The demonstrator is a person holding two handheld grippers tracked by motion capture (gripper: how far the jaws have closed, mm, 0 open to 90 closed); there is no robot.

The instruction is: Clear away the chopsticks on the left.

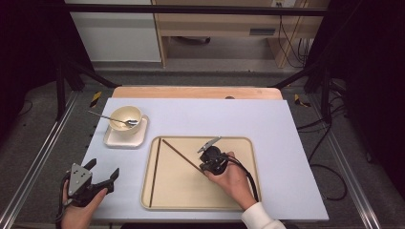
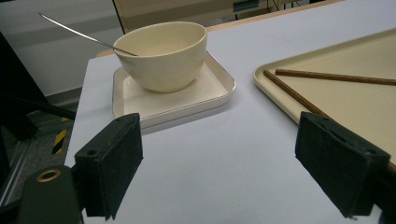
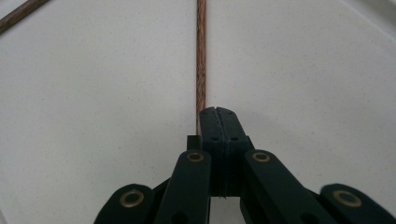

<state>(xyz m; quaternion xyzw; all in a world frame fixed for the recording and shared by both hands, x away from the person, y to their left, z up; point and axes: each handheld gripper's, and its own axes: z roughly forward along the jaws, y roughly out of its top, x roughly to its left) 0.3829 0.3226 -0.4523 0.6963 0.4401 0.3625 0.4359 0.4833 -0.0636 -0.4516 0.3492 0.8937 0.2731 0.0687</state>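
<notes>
**Right gripper closing over a chopstick on the tray**

The right gripper is sitting low over the beige tray, its jaws pressed together at the near end of the diagonal chopstick. In the right gripper view that chopstick is running straight away from the closed jaw tips; it seems to pass just beside the pads rather than between them, so whether it is actually being pinched cannot be told. The stick is lying flat on the tray floor, slanting from the tray's far-left corner toward its middle.

The second chopstick is lying along the tray's left edge — the two sticks are nearly meeting at their far ends.

The left gripper is hovering over the white table near its front-left corner, jaws spread wide and holding nothing. Ahead of it, the cream bowl is standing on a small square plate, with a spoon leaning in the bowl — handle pointing away from the tray.
</notes>
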